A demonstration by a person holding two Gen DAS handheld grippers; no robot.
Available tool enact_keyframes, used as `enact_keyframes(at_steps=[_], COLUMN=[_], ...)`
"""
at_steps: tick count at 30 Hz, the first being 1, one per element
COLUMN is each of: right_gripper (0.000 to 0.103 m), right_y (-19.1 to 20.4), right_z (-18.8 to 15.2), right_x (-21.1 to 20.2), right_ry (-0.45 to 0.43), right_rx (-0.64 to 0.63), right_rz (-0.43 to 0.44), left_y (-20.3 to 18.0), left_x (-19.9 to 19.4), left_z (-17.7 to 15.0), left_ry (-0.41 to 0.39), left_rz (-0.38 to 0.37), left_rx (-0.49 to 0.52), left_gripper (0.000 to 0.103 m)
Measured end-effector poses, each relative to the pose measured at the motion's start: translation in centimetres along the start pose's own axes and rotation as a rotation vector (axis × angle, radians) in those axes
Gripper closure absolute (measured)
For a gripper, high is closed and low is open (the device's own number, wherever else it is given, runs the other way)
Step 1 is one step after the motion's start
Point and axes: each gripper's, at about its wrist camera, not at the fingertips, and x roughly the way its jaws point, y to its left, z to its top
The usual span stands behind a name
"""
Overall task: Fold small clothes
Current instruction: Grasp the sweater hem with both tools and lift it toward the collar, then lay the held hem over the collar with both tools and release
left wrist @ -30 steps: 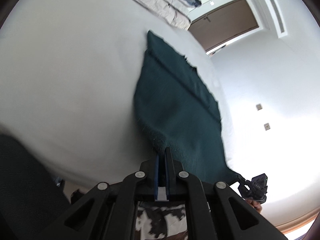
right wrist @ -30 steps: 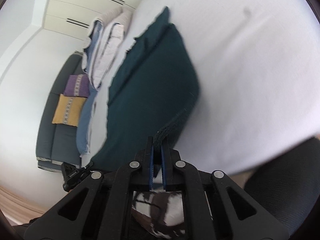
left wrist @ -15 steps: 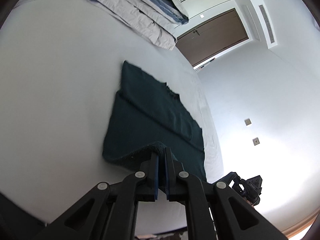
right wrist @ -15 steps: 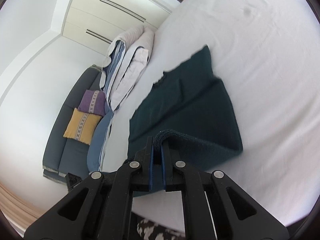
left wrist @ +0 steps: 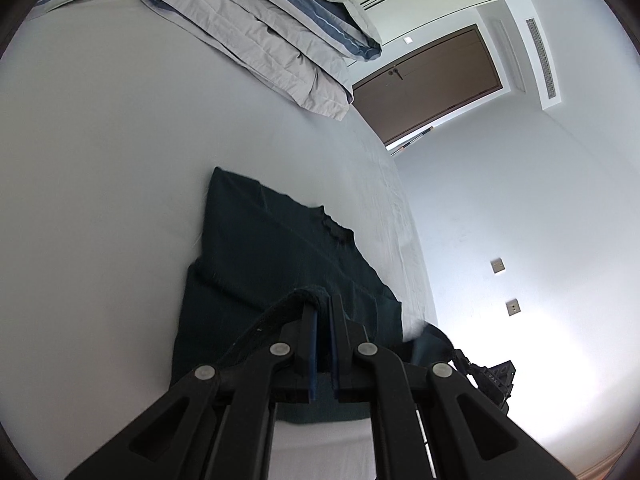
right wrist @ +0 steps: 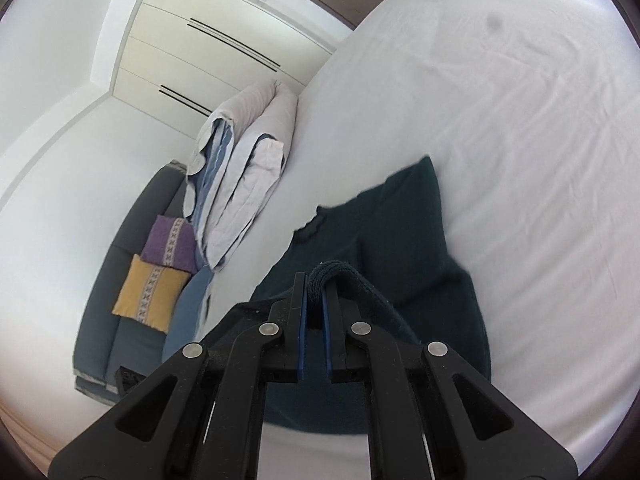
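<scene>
A dark green knit garment (left wrist: 276, 256) lies on the white bed, its neckline at the far end; it also shows in the right wrist view (right wrist: 404, 240). My left gripper (left wrist: 323, 308) is shut on the garment's near hem, holding it raised over the lower part. My right gripper (right wrist: 315, 286) is shut on the other near corner of the hem, which curls over its fingertips. The right gripper also shows at the lower right of the left wrist view (left wrist: 488, 376).
The white bed sheet (right wrist: 520, 128) spreads around the garment. A folded grey and blue duvet (left wrist: 264, 28) lies at the head of the bed. A grey sofa with purple and yellow cushions (right wrist: 156, 276) stands beside the bed. A brown door (left wrist: 424, 84) is beyond.
Both grippers have carried the near hem up and forward over the garment toward the neckline. The garment now lies flatter on the bed, with its lower part doubling over.
</scene>
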Motion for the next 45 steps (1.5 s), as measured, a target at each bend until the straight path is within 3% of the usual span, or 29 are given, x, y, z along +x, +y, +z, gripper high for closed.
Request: enact_keyframes(at_steps=[17, 26, 38, 42, 45], right_gripper=[0.098, 0.098, 0.098, 0.098, 0.098], right_y=[-1.7, -3.4, -7.6, -9.0, -10.1], right_z=[5.7, 9.7, 12.4, 12.2, 11.6], right_x=[11.1, 17.7, 23.2, 25.2, 26.2], right_ry=[-0.001, 0.006, -0.017, 0.008, 0.004], right_rx=[-0.027, -0.004, 0.072, 0.086, 0.118], right_rz=[-0.102, -0.180, -0.235, -0.302, -0.287], left_y=[0.0, 2.5, 5.4, 6.7, 7.8], left_x=[8.8, 14.5, 19.9, 21.3, 21.7], left_z=[7.6, 11.9, 14.0, 13.7, 13.3], left_ry=[-0.002, 0.019, 0.034, 0.052, 0.053], left_rz=[0.069, 0.151, 0.235, 0.276, 0.271], left_rx=[0.005, -0.024, -0.044, -0.052, -0.078], left_gripper=[0.097, 0.097, 0.097, 0.097, 0.095])
